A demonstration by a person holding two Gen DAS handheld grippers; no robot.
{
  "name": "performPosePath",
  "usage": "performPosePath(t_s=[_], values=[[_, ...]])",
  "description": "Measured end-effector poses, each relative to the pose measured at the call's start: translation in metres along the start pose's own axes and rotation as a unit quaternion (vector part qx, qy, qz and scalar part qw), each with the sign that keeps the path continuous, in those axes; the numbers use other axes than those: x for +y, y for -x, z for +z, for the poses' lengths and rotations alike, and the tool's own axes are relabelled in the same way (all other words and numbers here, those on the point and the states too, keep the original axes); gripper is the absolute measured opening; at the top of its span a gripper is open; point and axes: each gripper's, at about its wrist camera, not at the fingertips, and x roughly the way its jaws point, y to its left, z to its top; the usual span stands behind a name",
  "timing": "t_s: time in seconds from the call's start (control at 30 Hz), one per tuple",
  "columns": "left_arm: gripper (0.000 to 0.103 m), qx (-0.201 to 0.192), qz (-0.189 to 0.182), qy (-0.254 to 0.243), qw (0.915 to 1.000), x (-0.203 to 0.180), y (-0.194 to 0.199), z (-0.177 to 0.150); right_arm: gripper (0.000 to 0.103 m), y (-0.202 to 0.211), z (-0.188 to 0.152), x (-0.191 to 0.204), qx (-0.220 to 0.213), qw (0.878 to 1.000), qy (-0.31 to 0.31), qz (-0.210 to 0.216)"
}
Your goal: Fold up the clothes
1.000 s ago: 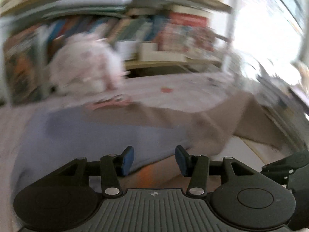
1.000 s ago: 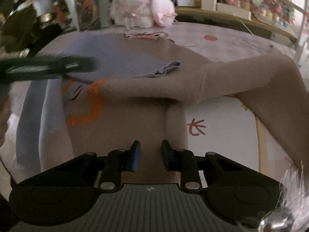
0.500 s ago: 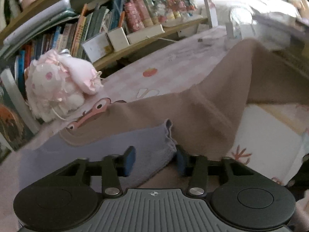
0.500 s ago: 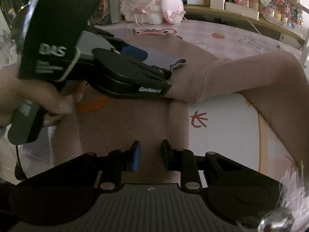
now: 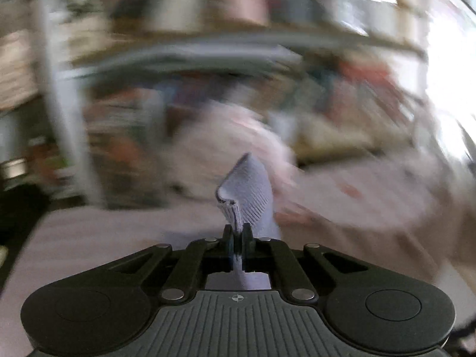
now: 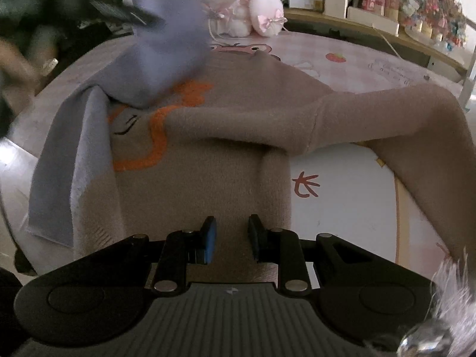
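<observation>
The left gripper [image 5: 237, 245] has its jaws clamped on the ribbed cuff of the lavender sleeve [image 5: 248, 190], which stands up out of the pinch. The right gripper [image 6: 229, 236] hangs over the lower part of the sweater [image 6: 208, 154] with its jaws a little apart and nothing between them; the knit lies under them.

The sweater is spread flat on the pink play mat [image 6: 342, 59], its hem towards the near edge, its neck towards the far edge where the plush toy [image 6: 241, 9] sits. The tan sleeve [image 6: 386, 119] runs out to the mat's right edge and bends back towards the near side.

The step in hand looks like folding the lavender sleeve across the body. To do it well, the cuff wants carrying level across the chest so the crease falls along the side seam, and laying down slack, not tugged, or the body will drag and ruck. The right gripper could press on the hem to hold the body in place meanwhile.

The left wrist view shows the grip on the cuff sharply but everything beyond is blurred. The right wrist view shows the whole lay of the sweater and the lavender sleeve lifted off its left side, with the left gripper only a blur at the far left corner.
</observation>
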Motion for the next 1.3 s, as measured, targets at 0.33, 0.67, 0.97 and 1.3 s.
performPosePath(t_s=[0.33, 0.67, 0.97, 1.3], values=[[0.005, 0.045, 0.207, -0.026, 0.9768, 0.183, -0.007, -0.024, 0.023, -0.005, 0.002, 0.014, -0.005, 0.998, -0.035, -0.057], [0.016, 0.08, 0.209, 0.027, 0.9743, 0.254, -0.01, -0.054, 0.023, -0.008, 0.003, 0.035, 0.003, 0.989, -0.094, -0.11], [0.033, 0.057, 0.135, 0.035, 0.9886, 0.231, 0.036, -0.075, 0.023, -0.008, 0.003, 0.043, 0.002, 0.985, -0.113, -0.132], [0.05, 0.155, -0.086, 0.083, 0.9807, 0.121, 0.043, -0.129, 0.023, -0.008, 0.002, 0.045, -0.005, 0.984, -0.115, -0.138]])
